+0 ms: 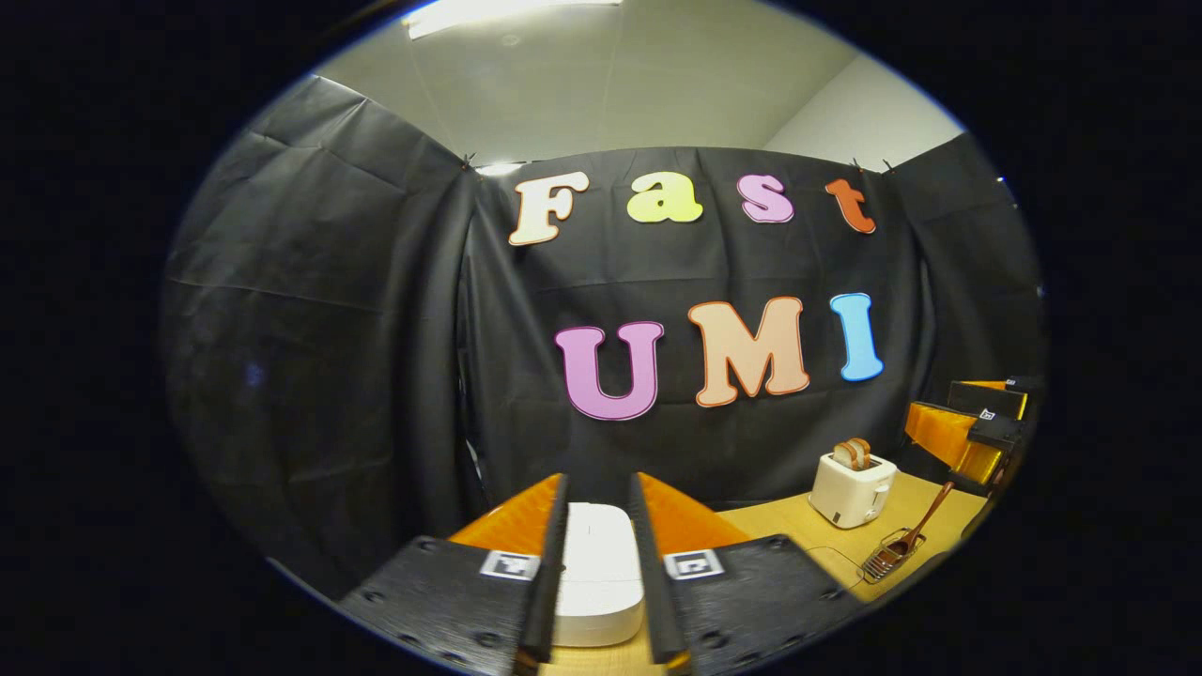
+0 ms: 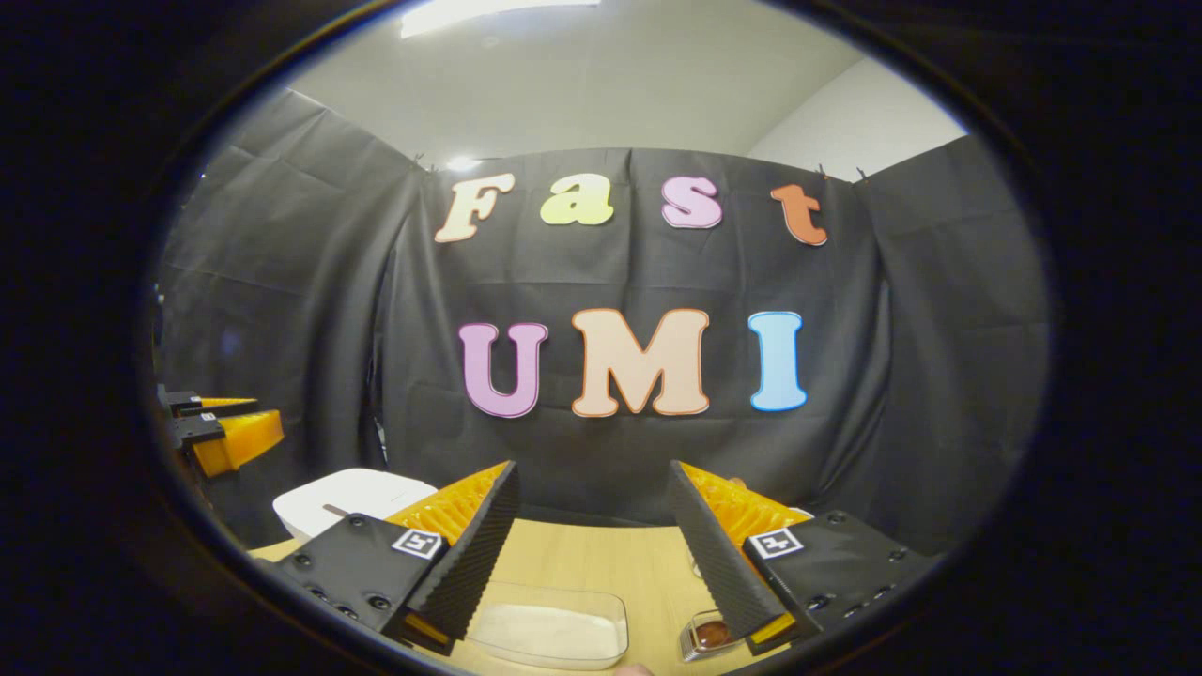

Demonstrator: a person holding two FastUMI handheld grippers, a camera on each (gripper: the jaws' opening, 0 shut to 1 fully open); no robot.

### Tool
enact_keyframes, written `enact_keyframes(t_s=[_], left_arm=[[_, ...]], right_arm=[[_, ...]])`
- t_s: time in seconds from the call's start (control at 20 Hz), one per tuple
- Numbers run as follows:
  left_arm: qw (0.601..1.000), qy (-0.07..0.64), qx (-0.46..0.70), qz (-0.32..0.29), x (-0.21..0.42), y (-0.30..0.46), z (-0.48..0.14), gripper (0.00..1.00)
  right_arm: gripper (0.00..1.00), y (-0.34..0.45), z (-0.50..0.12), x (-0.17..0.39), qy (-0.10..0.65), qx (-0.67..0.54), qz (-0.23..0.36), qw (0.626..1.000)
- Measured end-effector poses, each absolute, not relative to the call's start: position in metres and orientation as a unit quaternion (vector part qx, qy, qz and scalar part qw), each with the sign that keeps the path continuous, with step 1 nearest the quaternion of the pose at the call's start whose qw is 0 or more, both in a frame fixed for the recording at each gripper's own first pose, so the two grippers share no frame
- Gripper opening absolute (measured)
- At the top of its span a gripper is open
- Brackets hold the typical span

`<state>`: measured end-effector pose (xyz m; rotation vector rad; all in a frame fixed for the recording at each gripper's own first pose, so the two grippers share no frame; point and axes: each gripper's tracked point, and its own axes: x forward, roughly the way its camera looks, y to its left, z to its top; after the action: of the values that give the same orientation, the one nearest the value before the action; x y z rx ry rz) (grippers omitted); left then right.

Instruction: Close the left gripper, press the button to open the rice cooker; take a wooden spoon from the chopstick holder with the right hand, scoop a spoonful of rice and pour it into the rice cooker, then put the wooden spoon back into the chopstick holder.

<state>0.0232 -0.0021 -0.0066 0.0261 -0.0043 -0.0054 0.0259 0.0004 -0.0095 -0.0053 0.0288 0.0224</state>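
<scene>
Left gripper view: the left gripper (image 1: 598,563) has its 2 fingers set narrow with a slim gap, nothing pressed between them; the white rice cooker (image 1: 598,573) sits on the wooden table (image 1: 798,526) straight ahead, seen through that gap, lid down; to the right stand a white toaster (image 1: 852,488) with bread in its slots and a wire chopstick holder (image 1: 892,554) from which the wooden spoon (image 1: 925,521) leans out; the right gripper (image 1: 977,427) hangs above, at the edge. Right gripper view: the right gripper (image 2: 596,554) is spread wide and empty; below it lies a clear tray of rice (image 2: 554,624); the rice cooker (image 2: 347,498) is at the left, near the left gripper (image 2: 221,427); a small clear container (image 2: 709,637) peeks beside the right finger.
</scene>
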Motion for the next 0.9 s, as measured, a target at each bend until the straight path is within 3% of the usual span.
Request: enact_keyframes(t_s=[0.1,0.2,0.3,0.9], left_arm=[[1.000,0.000,0.009,-0.012,0.024,-0.008,-0.009,0.13],[1.000,0.007,0.008,-0.014,0.025,-0.005,-0.014,0.14],[1.000,0.010,0.006,-0.007,0.030,0.003,-0.019,0.00],[0.996,0.075,-0.039,-0.004,0.073,0.047,-0.092,0.00]], right_arm=[[1.00,-0.001,-0.010,0.026,0.013,-0.003,0.010,1.000],[0.99,-0.002,-0.011,0.025,0.015,-0.003,0.009,1.000],[0.99,-0.004,-0.011,0.025,0.015,-0.005,0.005,1.000],[1.00,-0.029,-0.021,0.022,0.029,-0.013,-0.035,0.999]])
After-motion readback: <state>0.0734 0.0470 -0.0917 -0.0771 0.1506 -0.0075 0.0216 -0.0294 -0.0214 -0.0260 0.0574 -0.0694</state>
